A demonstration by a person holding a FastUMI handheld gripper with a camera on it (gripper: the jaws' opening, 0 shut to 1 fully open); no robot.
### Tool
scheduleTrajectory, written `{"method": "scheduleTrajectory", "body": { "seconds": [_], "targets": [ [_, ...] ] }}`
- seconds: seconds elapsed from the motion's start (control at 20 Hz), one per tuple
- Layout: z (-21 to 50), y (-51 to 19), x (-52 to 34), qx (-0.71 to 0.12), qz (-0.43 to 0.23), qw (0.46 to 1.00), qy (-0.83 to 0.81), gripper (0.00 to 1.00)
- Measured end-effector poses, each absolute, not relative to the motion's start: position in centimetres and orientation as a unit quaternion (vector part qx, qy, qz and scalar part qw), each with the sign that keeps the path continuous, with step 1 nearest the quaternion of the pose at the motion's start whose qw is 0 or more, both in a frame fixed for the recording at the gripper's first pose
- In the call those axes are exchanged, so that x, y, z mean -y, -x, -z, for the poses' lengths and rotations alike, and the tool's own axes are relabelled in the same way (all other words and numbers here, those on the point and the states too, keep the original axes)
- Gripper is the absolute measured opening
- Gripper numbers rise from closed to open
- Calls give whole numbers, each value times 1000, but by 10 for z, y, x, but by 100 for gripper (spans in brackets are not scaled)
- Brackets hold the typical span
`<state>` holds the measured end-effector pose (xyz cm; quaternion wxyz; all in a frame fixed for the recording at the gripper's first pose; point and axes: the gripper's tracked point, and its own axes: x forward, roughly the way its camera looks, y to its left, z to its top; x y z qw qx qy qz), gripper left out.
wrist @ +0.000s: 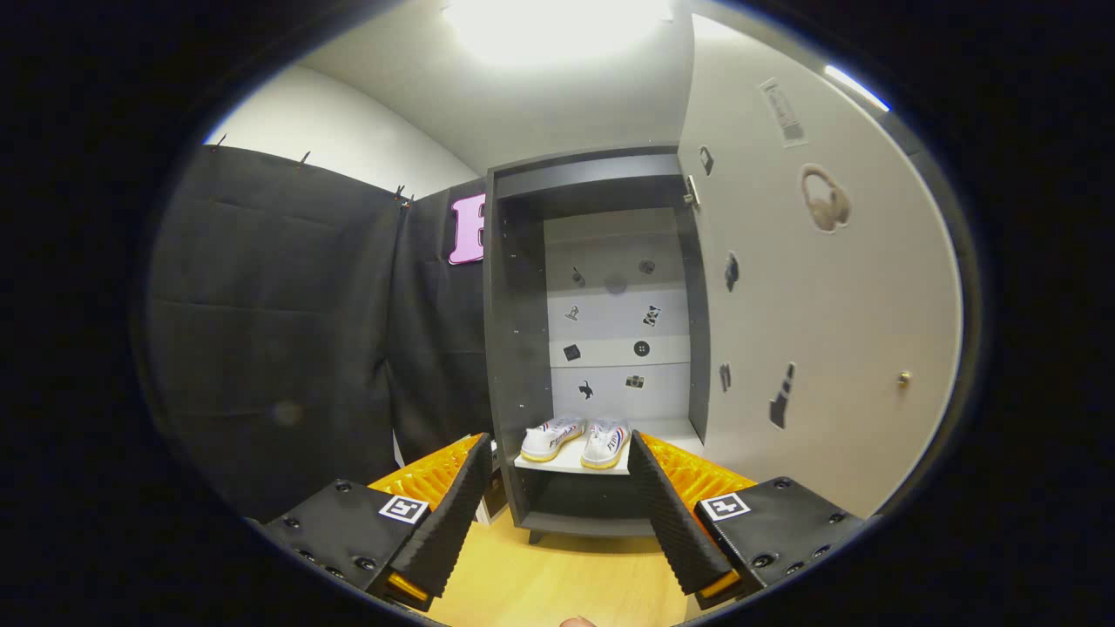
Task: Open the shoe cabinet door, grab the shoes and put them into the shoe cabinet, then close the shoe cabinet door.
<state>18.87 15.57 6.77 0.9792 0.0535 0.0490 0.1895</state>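
A dark shoe cabinet [514, 331] stands ahead with its light door [819, 331] swung wide open to the right. A pair of white shoes [577, 440] with yellow soles and red-blue stripes sits side by side on the cabinet's white shelf [571, 465], toes toward me. My gripper [557, 514] is open, its two fingers spread well apart with nothing between them. It is in front of the cabinet, back from the shelf, and the shoes lie beyond the fingertips.
The door carries a small brass knob [903, 378] and several stickers. Black cloth [287, 331] walls the left side. A light wooden floor [557, 575] lies below the fingers. Under the shelf is a dark lower compartment [584, 501].
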Motion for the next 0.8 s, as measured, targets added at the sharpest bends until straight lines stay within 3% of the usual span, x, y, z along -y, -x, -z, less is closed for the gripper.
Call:
{"method": "scheduleTrajectory", "body": {
  "seconds": [0.4, 0.8],
  "targets": [
    [-86, -123, -84, -48, -200, 978, -33, 97],
    [-85, -125, -10, -52, -211, 975, -46, 97]
  ]
}}
